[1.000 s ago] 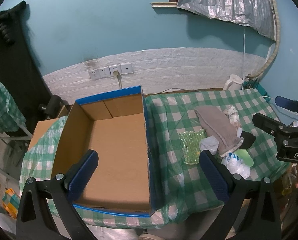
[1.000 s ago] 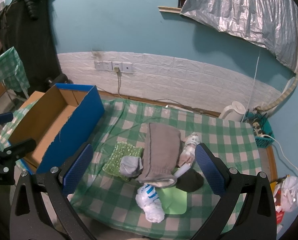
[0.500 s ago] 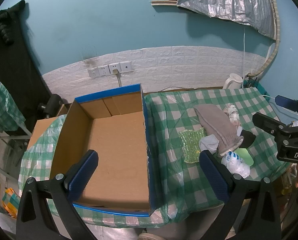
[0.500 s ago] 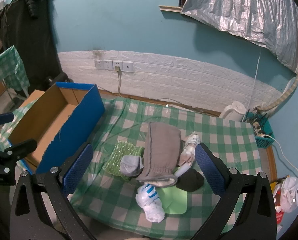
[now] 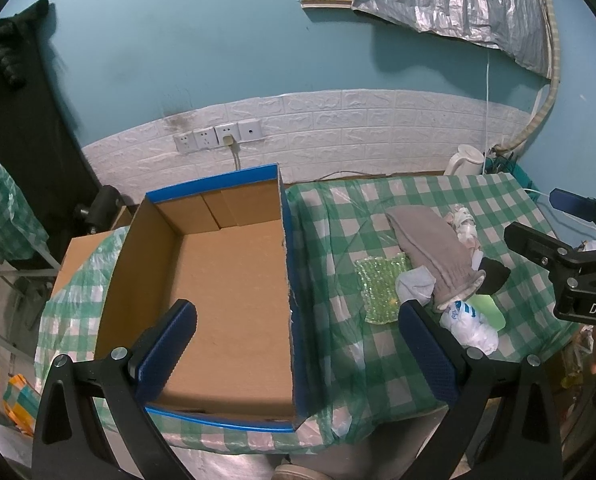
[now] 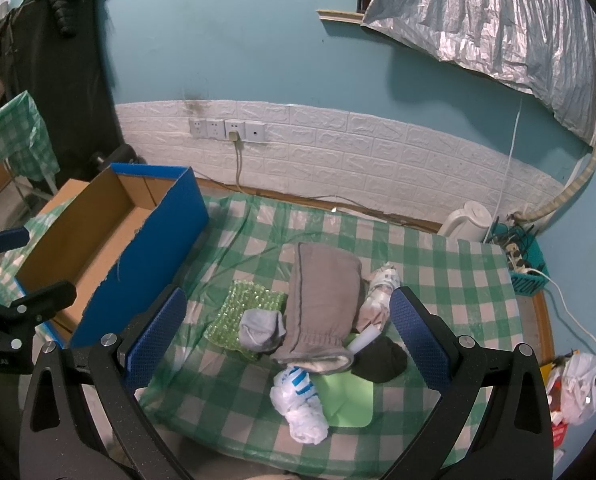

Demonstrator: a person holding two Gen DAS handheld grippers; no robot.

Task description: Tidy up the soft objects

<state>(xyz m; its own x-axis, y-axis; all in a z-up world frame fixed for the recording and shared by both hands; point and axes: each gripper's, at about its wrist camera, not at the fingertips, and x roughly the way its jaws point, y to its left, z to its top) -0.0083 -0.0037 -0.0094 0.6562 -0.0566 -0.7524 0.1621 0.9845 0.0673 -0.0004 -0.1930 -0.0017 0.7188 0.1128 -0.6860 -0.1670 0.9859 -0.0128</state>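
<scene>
The right gripper [image 6: 285, 328] hangs above the near edge of the desk [image 6: 438, 264], its jaws spread wide and holding nothing, and the heap of soft things lies straight ahead and below, framed between its two blue pads. The left gripper [image 5: 293, 344] is likewise spread and empty, but it hovers over the open cardboard box [image 5: 225, 280], so the right one is the nearer to the heap. Foremost in the heap is the grey cloth [image 6: 322, 300], its long axis running away from the gripper toward the wall, its gathered hem at the near end. A pale grey sock [image 6: 259, 328] rests against its left flank on a green bubble-wrap sheet [image 6: 245, 312]; a black sock [image 6: 380, 358] and a patterned roll [image 6: 378, 296] lie on its right; a crumpled white plastic bag [image 6: 300, 404] and a green card [image 6: 350, 404] sit closest to the desk's front edge, possibly overlapping. The box stands to the left of the heap with its blue wall [image 6: 145, 256] between them, so anything carried across must rise over that rim. Checked cloth between heap and box is bare, giving open room for the swing
</scene>
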